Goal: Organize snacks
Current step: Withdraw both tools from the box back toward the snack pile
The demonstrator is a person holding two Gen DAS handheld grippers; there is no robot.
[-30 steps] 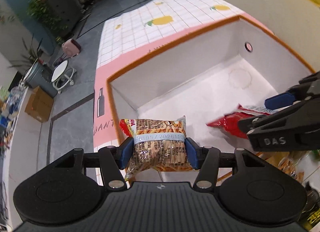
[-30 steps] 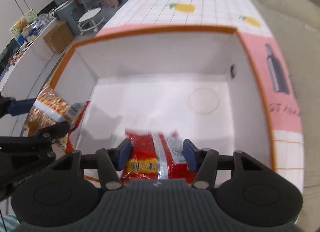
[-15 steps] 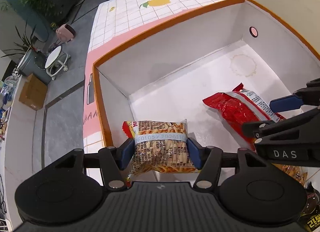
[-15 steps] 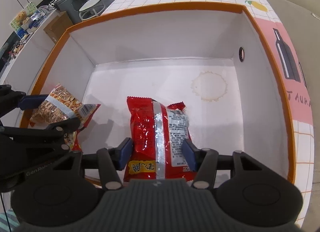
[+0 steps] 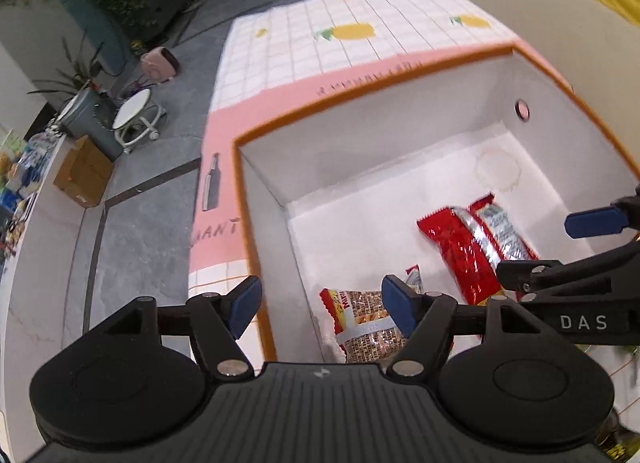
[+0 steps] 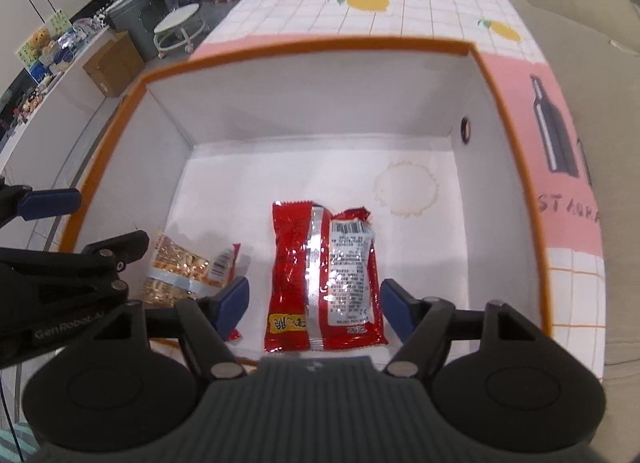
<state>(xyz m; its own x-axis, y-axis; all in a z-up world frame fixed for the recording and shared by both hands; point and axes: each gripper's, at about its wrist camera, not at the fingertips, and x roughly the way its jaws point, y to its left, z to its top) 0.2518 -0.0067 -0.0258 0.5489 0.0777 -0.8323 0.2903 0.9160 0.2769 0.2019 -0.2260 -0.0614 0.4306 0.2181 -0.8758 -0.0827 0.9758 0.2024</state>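
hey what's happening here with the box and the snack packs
A person is sorting snacks into a white box with two handheld grippers. Both jaws have just been opening. The left gripper has let go of the tan pack, the right gripper of the red pack. Both packs now lie on the box floor, side by side.

Both views are fisheye cameras riding on the hand-held grippers, each looking forward and steeply down along its own two fingers. The left wrist view sits over the near left corner of the orange-rimmed box (image 5: 256,223), taking in floor beyond that side. The right wrist view hangs squarely above the box's (image 6: 516,183) near edge, close in. They share the white box interior – the red snack packet (image 5: 460,251) (image 6: 324,279) and each other's gripper.
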